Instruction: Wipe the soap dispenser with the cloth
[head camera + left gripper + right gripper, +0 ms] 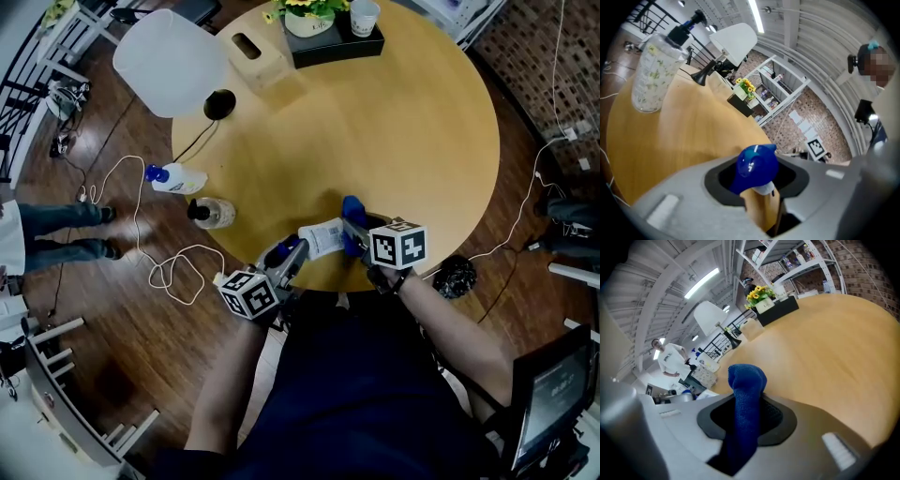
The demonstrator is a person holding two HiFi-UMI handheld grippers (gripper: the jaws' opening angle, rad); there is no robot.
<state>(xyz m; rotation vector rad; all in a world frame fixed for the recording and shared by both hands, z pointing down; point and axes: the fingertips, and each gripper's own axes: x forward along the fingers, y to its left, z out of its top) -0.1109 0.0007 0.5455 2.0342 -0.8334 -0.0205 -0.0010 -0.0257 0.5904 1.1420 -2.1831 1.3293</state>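
Near the round wooden table's (412,122) front edge, my left gripper (298,249) is shut on a white labelled bottle (324,236). Its blue cap (754,166) fills the space between the jaws in the left gripper view (757,182). My right gripper (356,236) is shut on a folded blue cloth (352,210), which lies against the bottle's right side. In the right gripper view the cloth (746,390) sticks up out of the jaws (745,423). A clear soap dispenser (214,214) with a black pump stands at the table's left edge, also in the left gripper view (655,70).
A second white bottle with a blue cap (178,178) lies beside the clear dispenser. At the far side stand a white lamp (171,62), a tissue box (255,56) and a black tray (367,45) with flowers and a cup. Cables (159,267) trail on the floor, where a person's legs (58,234) show.
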